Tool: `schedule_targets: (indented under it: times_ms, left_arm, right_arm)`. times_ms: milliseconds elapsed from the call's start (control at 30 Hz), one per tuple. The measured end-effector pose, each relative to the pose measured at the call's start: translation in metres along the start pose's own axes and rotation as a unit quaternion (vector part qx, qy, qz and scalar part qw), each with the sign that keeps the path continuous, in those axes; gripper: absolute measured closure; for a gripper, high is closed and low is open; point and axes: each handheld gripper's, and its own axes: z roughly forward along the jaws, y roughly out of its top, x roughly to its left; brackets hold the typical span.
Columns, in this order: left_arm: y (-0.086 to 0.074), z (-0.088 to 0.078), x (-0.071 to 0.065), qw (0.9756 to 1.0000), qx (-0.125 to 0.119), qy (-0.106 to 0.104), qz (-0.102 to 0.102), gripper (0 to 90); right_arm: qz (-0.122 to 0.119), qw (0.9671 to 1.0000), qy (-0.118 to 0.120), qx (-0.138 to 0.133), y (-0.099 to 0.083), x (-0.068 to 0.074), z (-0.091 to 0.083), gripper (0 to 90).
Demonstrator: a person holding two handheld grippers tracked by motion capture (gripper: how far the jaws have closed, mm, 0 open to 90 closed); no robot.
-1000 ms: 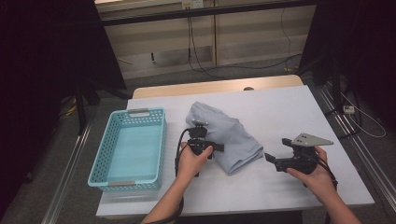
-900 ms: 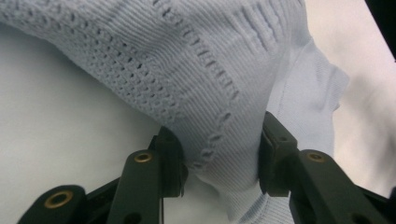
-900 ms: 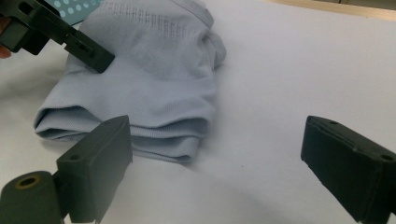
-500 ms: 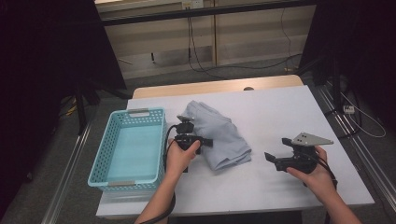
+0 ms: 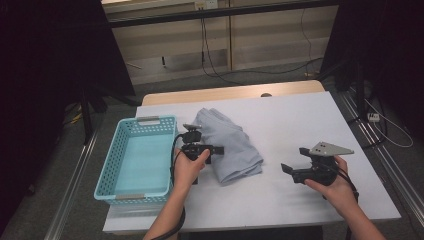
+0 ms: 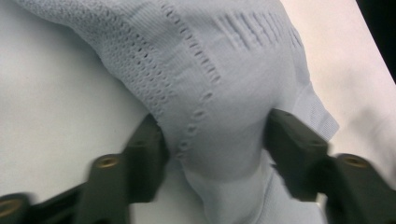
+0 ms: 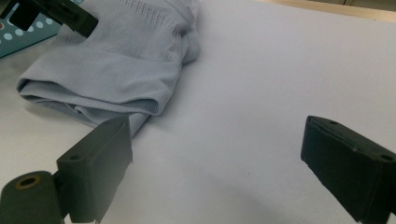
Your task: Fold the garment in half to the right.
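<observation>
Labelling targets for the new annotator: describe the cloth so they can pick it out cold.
Start at the white table; left of its middle stands a light blue basket. Just right of that basket lies the cloth, a folded pale grey-blue knit with rows of small holes, its edge between the jaws of the left gripper. It is the one soft thing there; its neighbours are hard plastic.

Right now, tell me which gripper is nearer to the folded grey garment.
Left. The left gripper is at the folded grey garment, its jaws either side of a fold and just opening. The right gripper hangs apart to the garment's right over the white table, jaws open.
</observation>
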Motion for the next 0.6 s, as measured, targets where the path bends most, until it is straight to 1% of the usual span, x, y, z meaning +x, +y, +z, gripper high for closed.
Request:
schedule_targets:
  times_ms: [67, 133, 300, 367, 400, 467, 500, 533, 600]
  left_arm:
    - [0.0, 0.001, 0.0, 1.0, 0.001, -0.001, -0.002, 31.5]
    - [-0.001, 0.002, 0.0, 1.0, -0.004, 0.003, -0.006, 26.9]
    - [0.0, 0.007, 0.001, 0.9999, -0.008, 0.004, -0.009, 24.6]
    - [0.0, 0.009, 0.001, 0.9999, -0.012, 0.007, -0.008, 22.3]
    - [0.0, 0.01, 0.001, 0.9999, -0.01, 0.008, -0.006, 22.2]
    - [0.0, 0.013, 0.0, 0.9998, -0.013, 0.004, -0.011, 22.2]
    - [0.001, 0.014, 0.001, 0.9999, -0.01, 0.005, -0.005, 22.2]
    - [0.001, 0.015, 0.0, 0.9999, -0.01, 0.004, -0.004, 22.1]
    - [0.002, 0.019, 0.0, 0.9998, -0.016, 0.003, -0.008, 22.0]
  right_arm:
    - [-0.002, 1.0, 0.0, -0.001, 0.0, 0.0, 0.0, 8.9]
    - [-0.002, 1.0, 0.001, 0.0, 0.0, 0.0, 0.0, 8.9]
    - [-0.003, 1.0, 0.001, 0.0, -0.001, 0.001, 0.0, 8.9]
    - [-0.002, 1.0, 0.0, -0.001, -0.001, 0.002, -0.001, 9.0]
    - [-0.001, 1.0, 0.0, 0.0, -0.001, 0.002, -0.001, 8.9]
    - [-0.003, 1.0, -0.001, 0.0, -0.002, 0.001, -0.002, 8.9]
    - [-0.003, 1.0, -0.002, 0.001, -0.002, 0.001, -0.003, 8.9]
    - [-0.002, 1.0, -0.003, 0.0, -0.002, 0.001, -0.003, 9.0]
    - [-0.001, 1.0, -0.004, 0.0, -0.003, 0.0, -0.004, 9.0]
